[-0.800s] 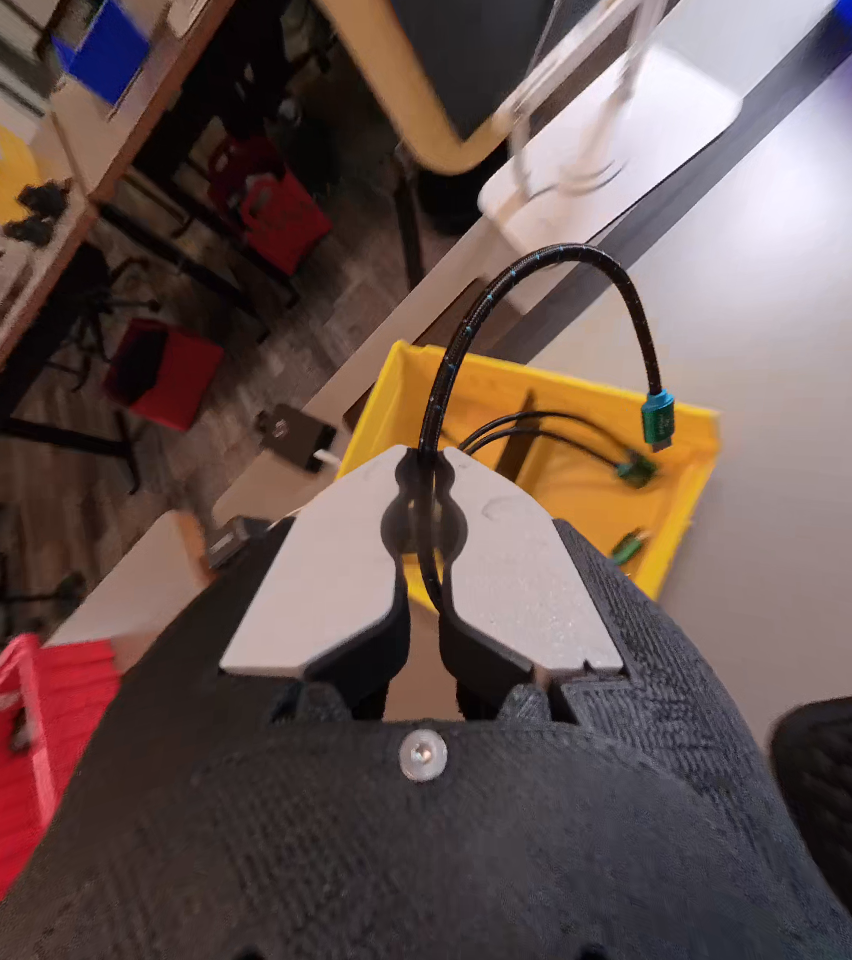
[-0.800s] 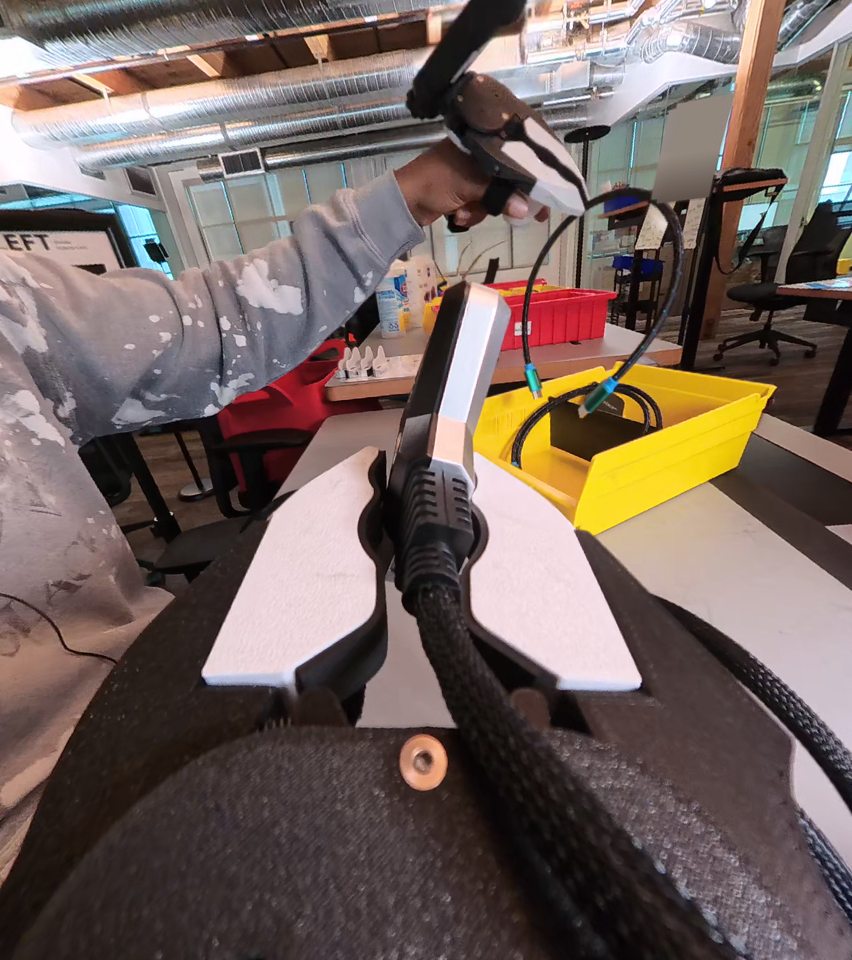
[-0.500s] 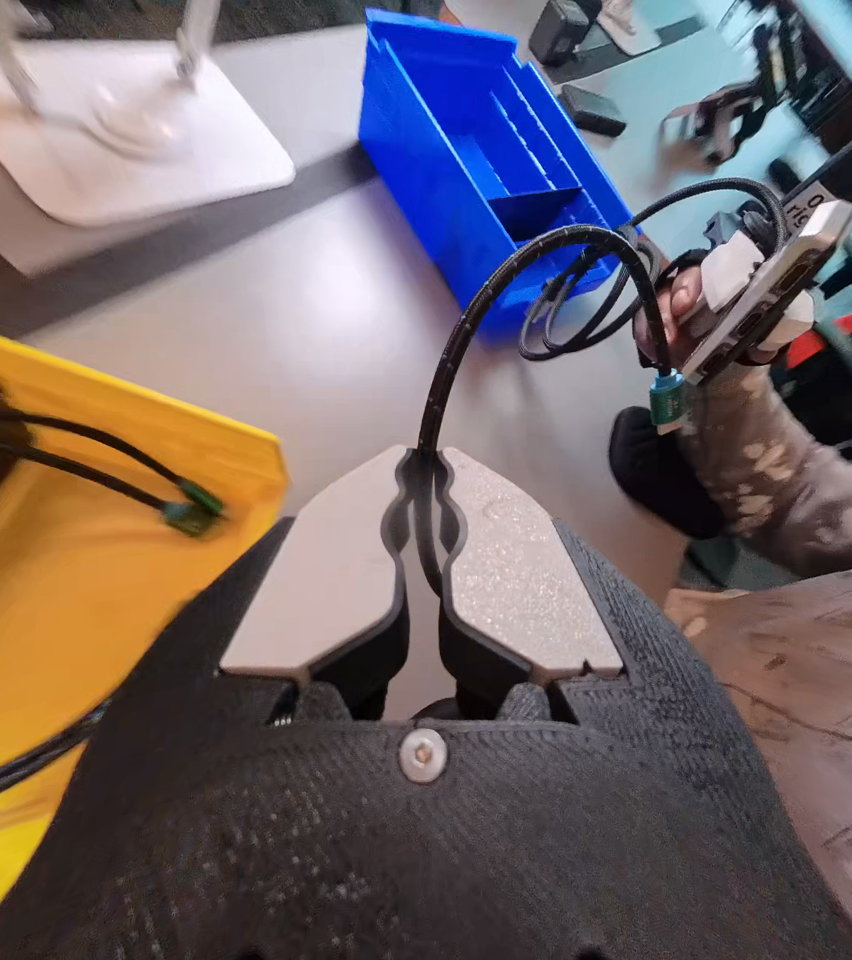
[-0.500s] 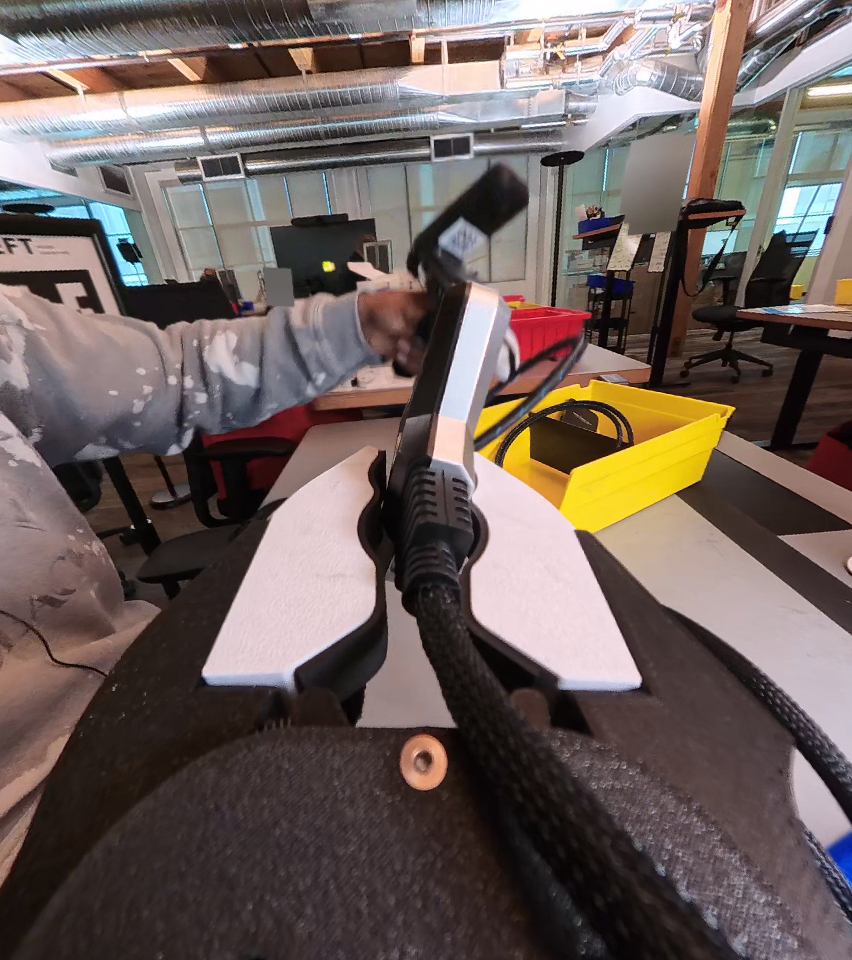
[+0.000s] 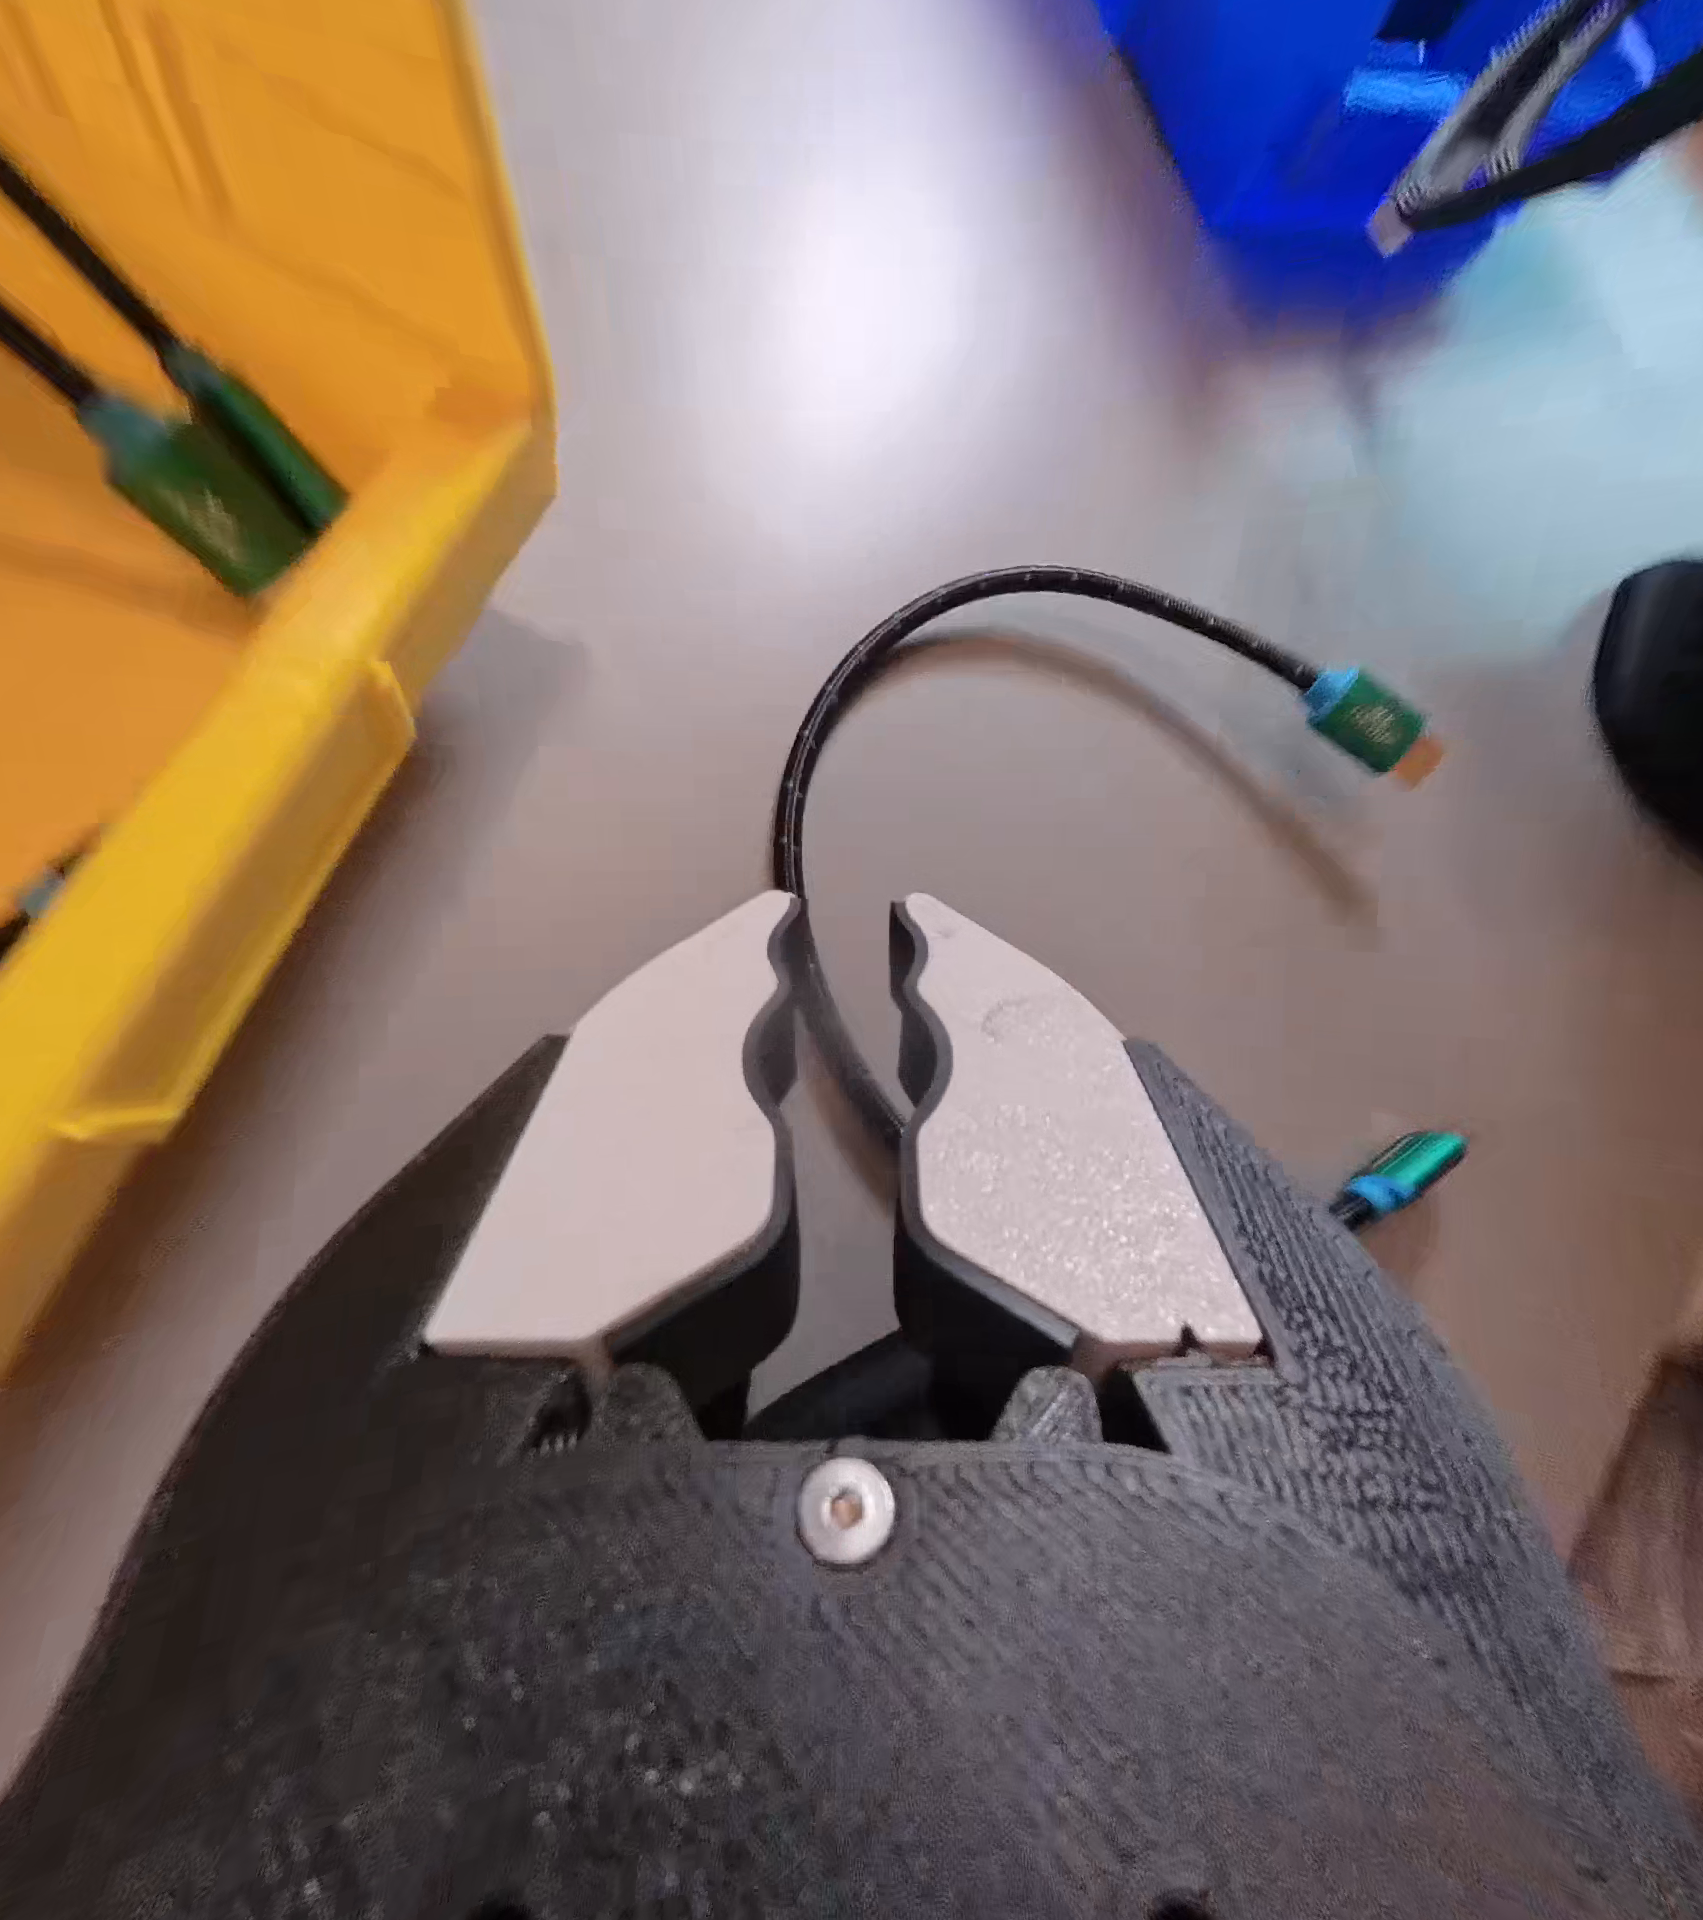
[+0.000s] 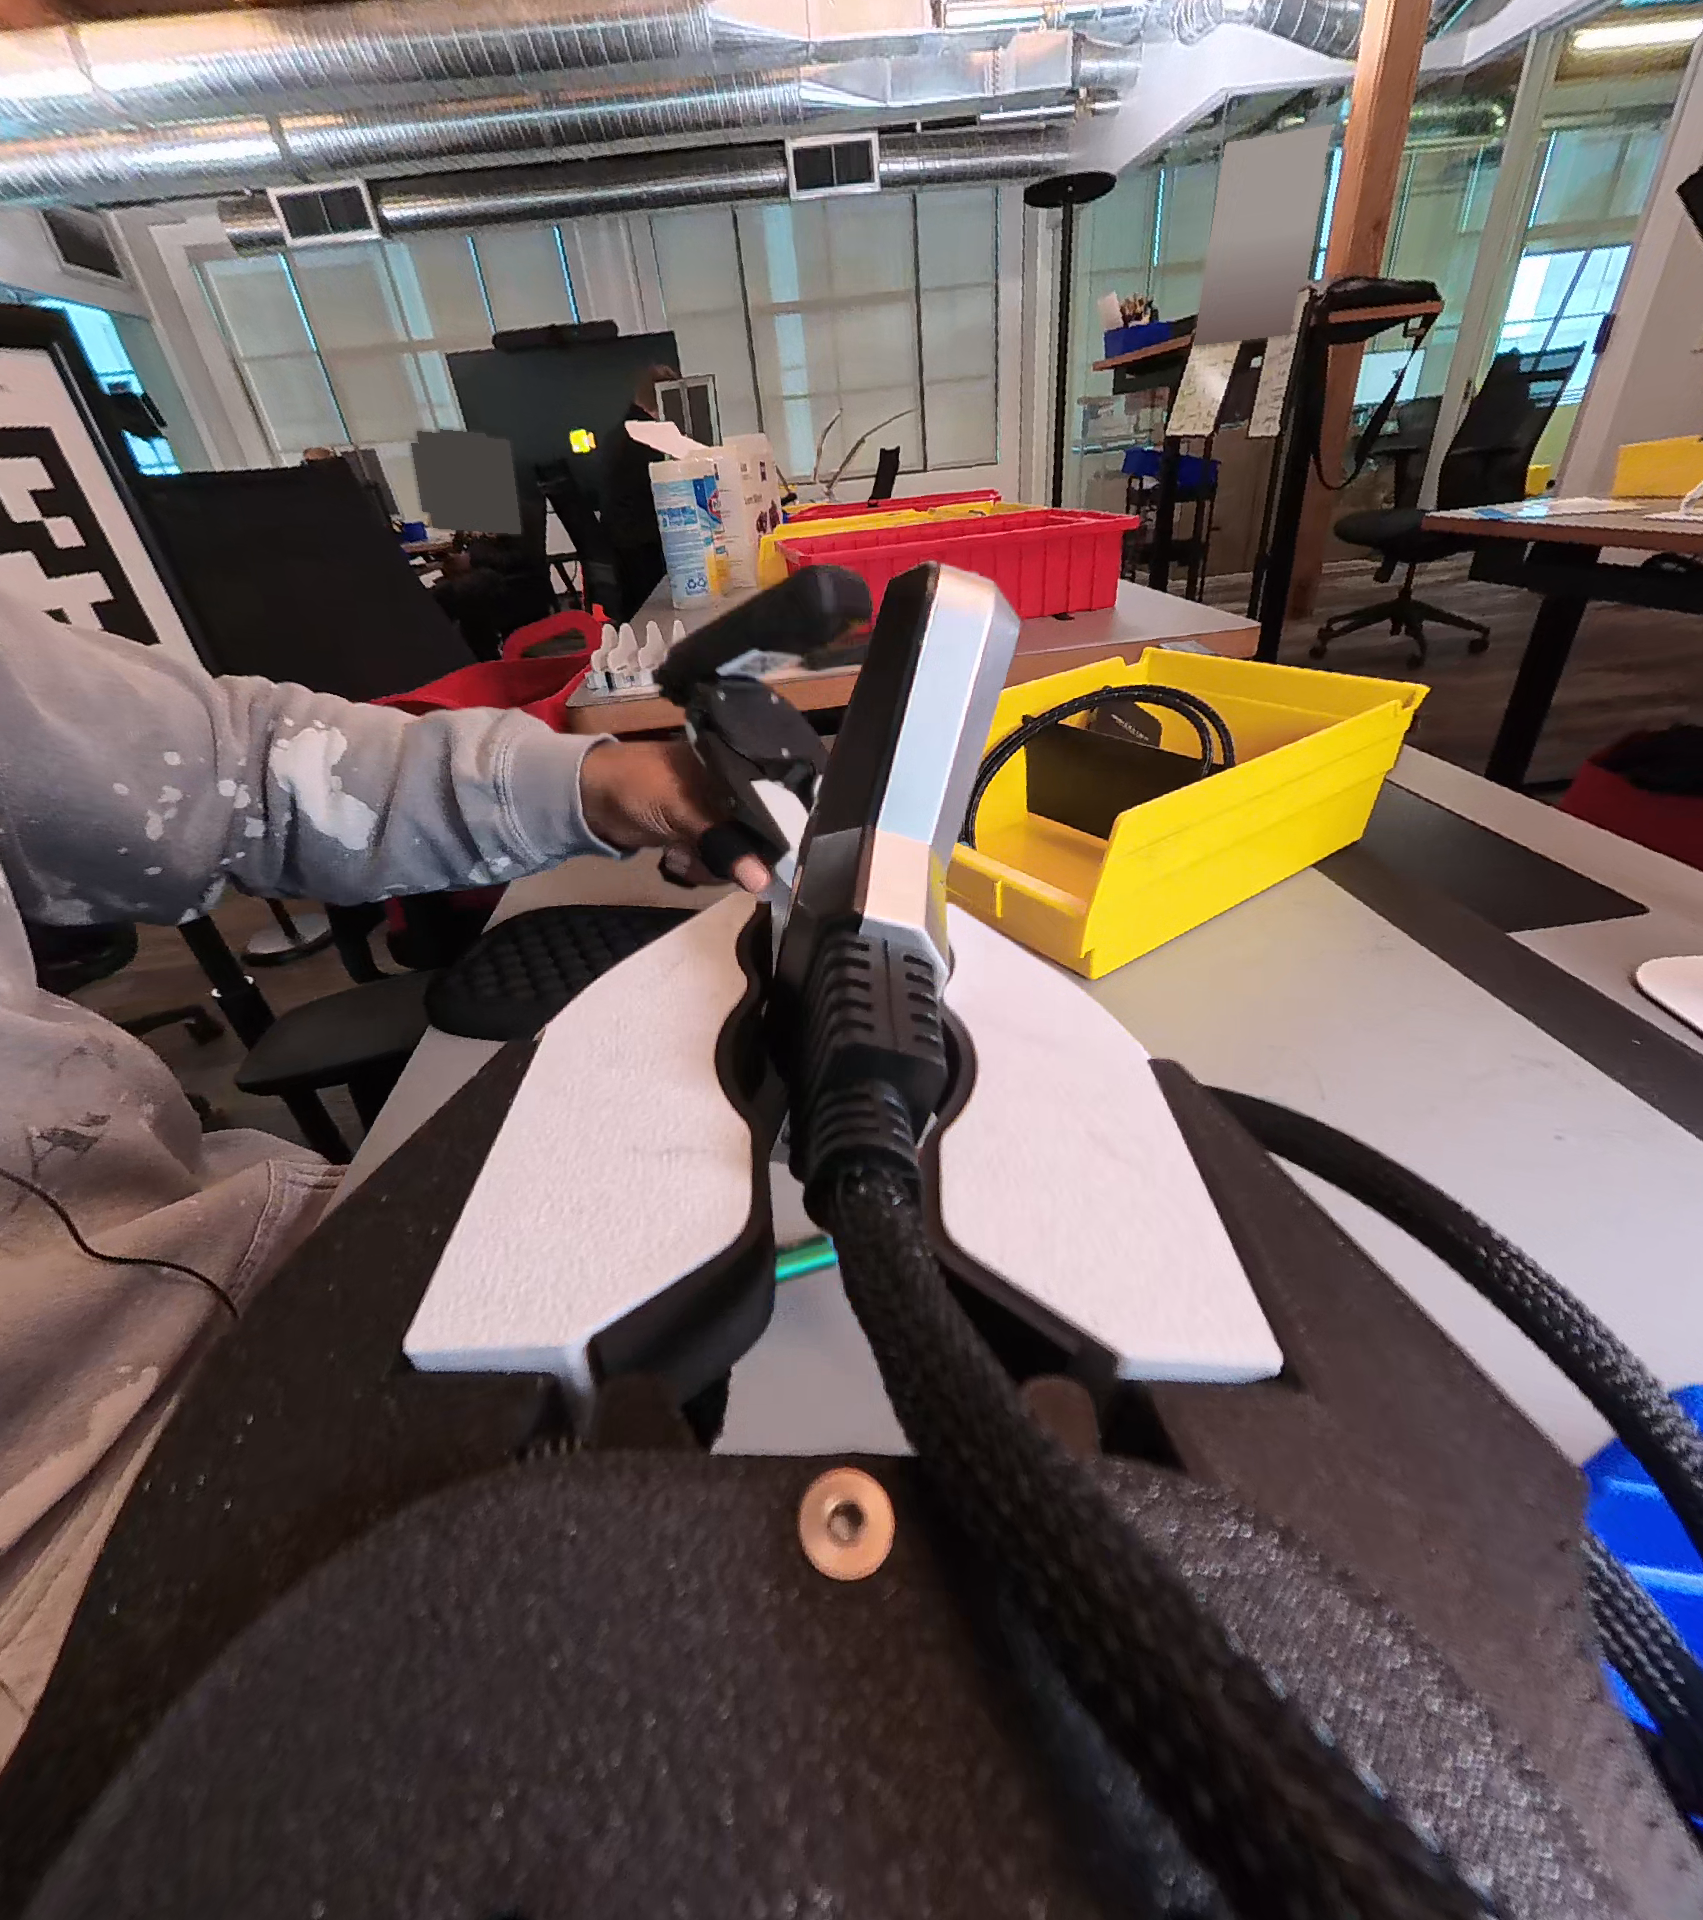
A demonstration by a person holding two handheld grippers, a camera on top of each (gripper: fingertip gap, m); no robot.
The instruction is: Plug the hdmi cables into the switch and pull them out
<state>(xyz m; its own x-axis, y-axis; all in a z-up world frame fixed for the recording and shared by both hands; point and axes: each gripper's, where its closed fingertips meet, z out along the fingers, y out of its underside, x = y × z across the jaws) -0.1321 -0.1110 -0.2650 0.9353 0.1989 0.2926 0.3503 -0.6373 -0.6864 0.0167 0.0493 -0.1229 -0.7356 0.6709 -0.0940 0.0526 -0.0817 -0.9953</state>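
In the left wrist view my left gripper [image 5: 847, 909] is open, low over the grey table [image 5: 826, 312]. A thin black braided HDMI cable [image 5: 930, 613] runs loose through the gap, touching the left finger, and arcs right to its green plug [image 5: 1366, 722]. Another green plug [image 5: 1403, 1169] shows by the right finger. In the right wrist view my right gripper [image 6: 852, 935] is shut on the ribbed cable boot of the black and silver HDMI switch [image 6: 914, 748], which stands up from the jaws. The left gripper [image 6: 759, 748] is just behind the switch, partly hidden.
A yellow bin [image 5: 234, 831] with more green-plugged cables [image 5: 192, 488] is at the left; it also shows in the right wrist view [image 6: 1242, 831]. A blue bin [image 5: 1273, 135] lies at the far right. The switch's thick braided cable [image 6: 940, 1351] loops toward me. A chair [image 6: 535, 956] stands at the table edge.
My left gripper has swung down from mid-air to just above the table beside the yellow bin, and its jaws have opened off the thin cable. The right gripper still holds the switch.
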